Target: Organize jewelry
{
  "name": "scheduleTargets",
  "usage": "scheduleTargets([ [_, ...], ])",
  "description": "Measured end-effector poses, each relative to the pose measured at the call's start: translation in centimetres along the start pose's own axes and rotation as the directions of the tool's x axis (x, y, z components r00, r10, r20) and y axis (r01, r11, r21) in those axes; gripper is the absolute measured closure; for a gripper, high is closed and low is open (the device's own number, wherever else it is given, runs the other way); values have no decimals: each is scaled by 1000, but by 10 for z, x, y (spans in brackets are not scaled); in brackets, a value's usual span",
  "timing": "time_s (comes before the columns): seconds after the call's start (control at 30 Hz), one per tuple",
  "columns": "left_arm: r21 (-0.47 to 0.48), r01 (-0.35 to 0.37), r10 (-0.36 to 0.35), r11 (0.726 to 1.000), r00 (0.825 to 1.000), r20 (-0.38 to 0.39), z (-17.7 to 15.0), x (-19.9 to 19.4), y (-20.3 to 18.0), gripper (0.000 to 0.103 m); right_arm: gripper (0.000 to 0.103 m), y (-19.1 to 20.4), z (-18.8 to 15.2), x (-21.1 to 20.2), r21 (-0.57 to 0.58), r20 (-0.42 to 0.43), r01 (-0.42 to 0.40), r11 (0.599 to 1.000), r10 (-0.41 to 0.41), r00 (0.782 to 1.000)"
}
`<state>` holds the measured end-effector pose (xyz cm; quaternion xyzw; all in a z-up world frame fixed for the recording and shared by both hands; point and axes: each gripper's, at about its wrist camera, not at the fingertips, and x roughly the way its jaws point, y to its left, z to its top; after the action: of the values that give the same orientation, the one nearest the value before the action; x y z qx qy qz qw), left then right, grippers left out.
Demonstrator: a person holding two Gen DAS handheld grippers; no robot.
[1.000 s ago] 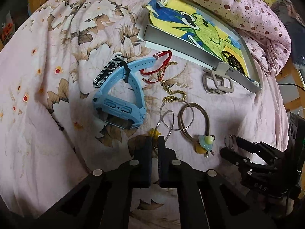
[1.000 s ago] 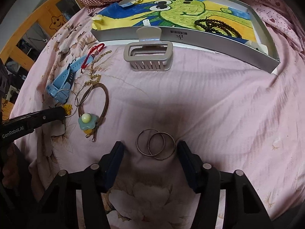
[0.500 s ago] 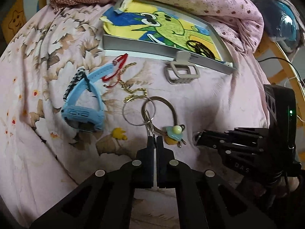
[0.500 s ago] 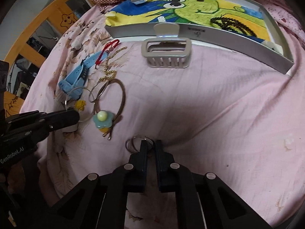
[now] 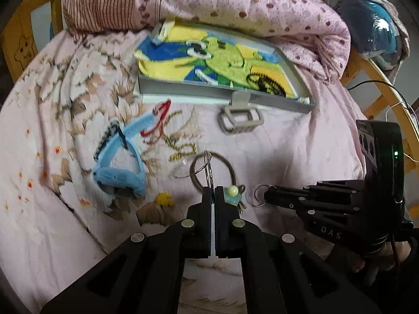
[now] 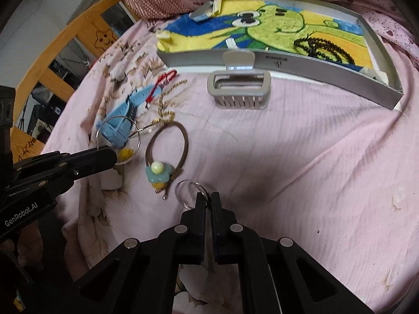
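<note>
Two hand-held grippers [image 5: 212, 192] [image 6: 208, 198], each pinching rings [image 5: 208, 168] [image 6: 187, 191].

A bed is carrying everything, its pink sheet [image 6: 301, 157] lying plain on one side and printed with brown and white flowers on the other. A shallow grey tray [image 6: 288, 61] is resting near the pillows, with a grey hair claw [image 6: 238, 93] lying just in front of its wall. On the flowered part, a blue watch [image 5: 119, 167] is lying beside a red cord bracelet [image 5: 157, 120] and a gold chain [image 5: 183, 150]. A brown hair tie [image 6: 167, 151] with a blue flower charm is lying near the middle of the sheet, with a small yellow charm [image 5: 163, 198] lying close to the watch. A spotted pink quilt [image 5: 248, 7] is bunching up behind the tray.
</note>
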<state>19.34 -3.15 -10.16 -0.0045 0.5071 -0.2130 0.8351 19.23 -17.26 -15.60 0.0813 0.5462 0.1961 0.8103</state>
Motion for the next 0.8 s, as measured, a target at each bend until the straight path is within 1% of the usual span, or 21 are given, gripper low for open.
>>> scheduleTargets([
  [0.07,8,-8,8,1000,999,48,1,-8,-1,103,100,0,1,-5,6,32,-9,1000,9,999],
  [0.17,10,-21,19,1000,991,131,4,-21,-1,103,100,-1,2,-13,14,81,-21,1000,20,996],
  [0.23,14,-26,23,1000,982,186,5,-30,-2,103,100,-1,6,-21,17,129,-27,999,25,991],
  [0.33,25,-33,26,999,970,241,9,-40,-4,103,100,-1,11,-35,5,204,-27,1000,26,979],
  [0.37,26,-33,25,999,966,258,11,-43,-4,103,100,0,13,-40,-3,231,-25,1000,25,973],
  [0.47,17,-24,18,1000,954,299,18,-49,-4,103,100,3,20,-55,-49,317,24,998,-7,948],
  [0.53,7,-20,17,1000,944,329,27,-50,-3,103,100,2,28,-64,-52,369,16,999,5,930],
  [0.57,2,-15,13,1000,939,344,31,-50,-3,103,100,1,34,-68,-53,400,8,999,14,916],
  [0.6,-4,-7,8,1000,931,365,38,-50,-3,103,100,-1,40,-72,-55,429,8,998,16,903],
  [0.63,-6,2,0,1000,924,383,45,-49,-3,103,100,-3,46,-74,-54,447,8,999,17,894],
  [0.7,-12,21,-14,1000,913,409,57,-47,-2,103,100,-7,53,-76,-47,465,1,999,21,885],
  [0.8,-17,30,-20,999,904,428,78,-35,-2,103,100,-18,69,-73,-24,488,-4,1000,15,873],
])
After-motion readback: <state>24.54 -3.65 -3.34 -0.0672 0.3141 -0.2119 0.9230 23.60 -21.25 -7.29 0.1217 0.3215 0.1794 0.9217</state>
